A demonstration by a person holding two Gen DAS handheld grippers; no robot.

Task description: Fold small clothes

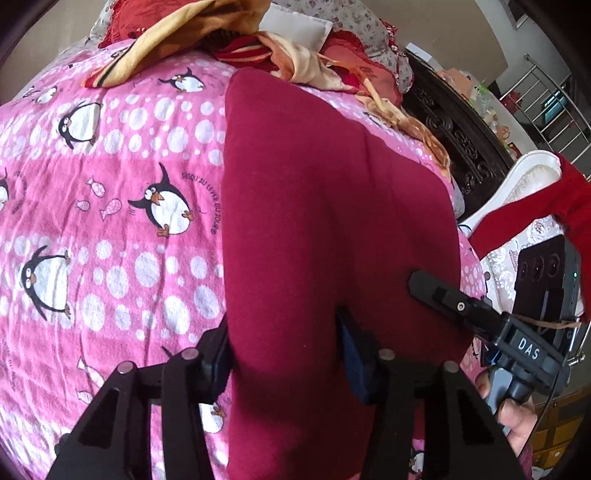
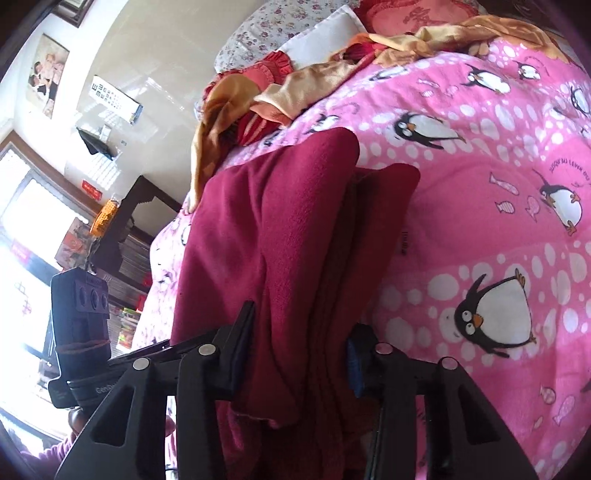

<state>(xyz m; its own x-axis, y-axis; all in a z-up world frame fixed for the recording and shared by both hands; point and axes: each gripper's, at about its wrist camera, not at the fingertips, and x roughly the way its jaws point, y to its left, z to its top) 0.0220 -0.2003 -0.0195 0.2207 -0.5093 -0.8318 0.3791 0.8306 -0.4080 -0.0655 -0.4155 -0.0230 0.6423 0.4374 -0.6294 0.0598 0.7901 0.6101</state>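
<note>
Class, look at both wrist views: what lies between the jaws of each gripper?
In both views, dark red cloth. The left gripper has the maroon garment between its jaws; the right gripper has bunched folds of the same garment.

Left gripper [image 1: 286, 354] clamped on maroon garment [image 1: 332, 203]; right gripper [image 2: 301, 347] likewise pinching it, both fingers pressed into fabric, side by side.

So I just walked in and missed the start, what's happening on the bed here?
A person is folding a dark red garment over the pink penguin bedsheet, using a handheld gripper in each hand. The left gripper and the right gripper each have the cloth between their fingers. Other crumpled clothes sit farther back.
</note>
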